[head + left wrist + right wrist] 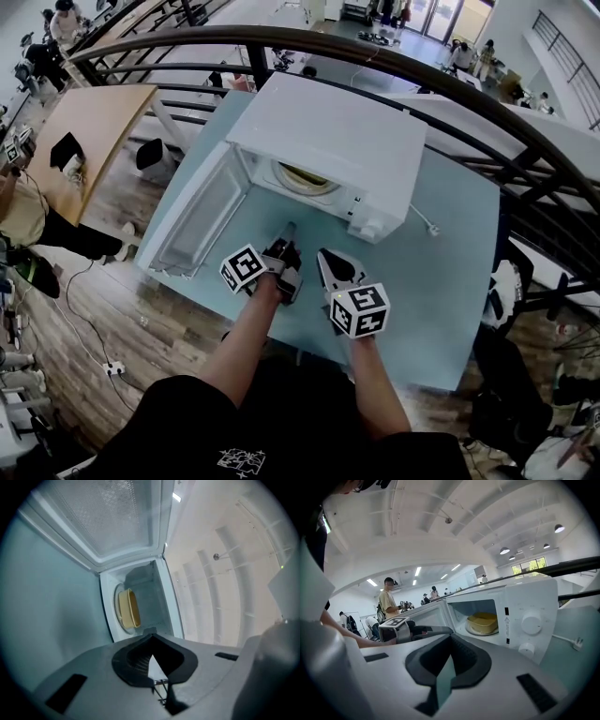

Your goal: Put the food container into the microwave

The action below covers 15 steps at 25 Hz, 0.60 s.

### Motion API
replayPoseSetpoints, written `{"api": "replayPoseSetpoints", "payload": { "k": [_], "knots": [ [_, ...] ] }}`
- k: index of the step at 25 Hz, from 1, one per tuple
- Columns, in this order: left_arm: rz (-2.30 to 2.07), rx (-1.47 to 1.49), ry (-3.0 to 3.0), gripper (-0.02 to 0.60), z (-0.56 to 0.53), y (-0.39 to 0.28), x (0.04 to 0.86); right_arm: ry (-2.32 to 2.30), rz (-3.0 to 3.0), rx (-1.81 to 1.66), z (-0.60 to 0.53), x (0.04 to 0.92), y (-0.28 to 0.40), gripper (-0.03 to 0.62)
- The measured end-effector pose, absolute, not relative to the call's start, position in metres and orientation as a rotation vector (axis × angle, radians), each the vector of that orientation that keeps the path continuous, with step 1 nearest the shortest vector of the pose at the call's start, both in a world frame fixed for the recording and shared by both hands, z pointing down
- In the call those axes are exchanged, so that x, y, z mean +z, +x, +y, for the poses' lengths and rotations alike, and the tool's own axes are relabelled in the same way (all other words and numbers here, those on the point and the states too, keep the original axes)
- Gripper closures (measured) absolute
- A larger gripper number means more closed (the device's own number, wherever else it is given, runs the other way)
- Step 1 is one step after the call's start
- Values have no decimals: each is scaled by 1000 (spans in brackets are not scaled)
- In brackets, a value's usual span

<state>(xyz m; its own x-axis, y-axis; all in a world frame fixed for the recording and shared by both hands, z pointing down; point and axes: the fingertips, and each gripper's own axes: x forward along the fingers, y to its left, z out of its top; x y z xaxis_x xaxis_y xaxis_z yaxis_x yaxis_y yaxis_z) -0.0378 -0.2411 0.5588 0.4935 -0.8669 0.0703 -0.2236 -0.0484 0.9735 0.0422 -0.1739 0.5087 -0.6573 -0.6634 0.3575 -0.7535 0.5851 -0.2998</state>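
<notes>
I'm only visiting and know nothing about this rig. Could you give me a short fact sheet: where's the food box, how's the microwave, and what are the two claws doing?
microwave: white, standing on a pale teal table
door: open, swung out to the person's left
food container: yellow, inside the microwave on its round plate
left claw: in front of the opening, shut, holding nothing
right claw: beside it over the table, shut, holding nothing
task state: container is in; door not yet closed
</notes>
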Motion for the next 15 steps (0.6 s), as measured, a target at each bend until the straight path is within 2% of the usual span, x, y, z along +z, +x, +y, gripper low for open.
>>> {"api": "replayPoseSetpoints", "payload": {
  "k": [15],
  "knots": [
    [-1059, -503, 1768, 575, -163, -20, 532, 1155, -2639, 555, -118, 488, 73, 588]
  ]
}}
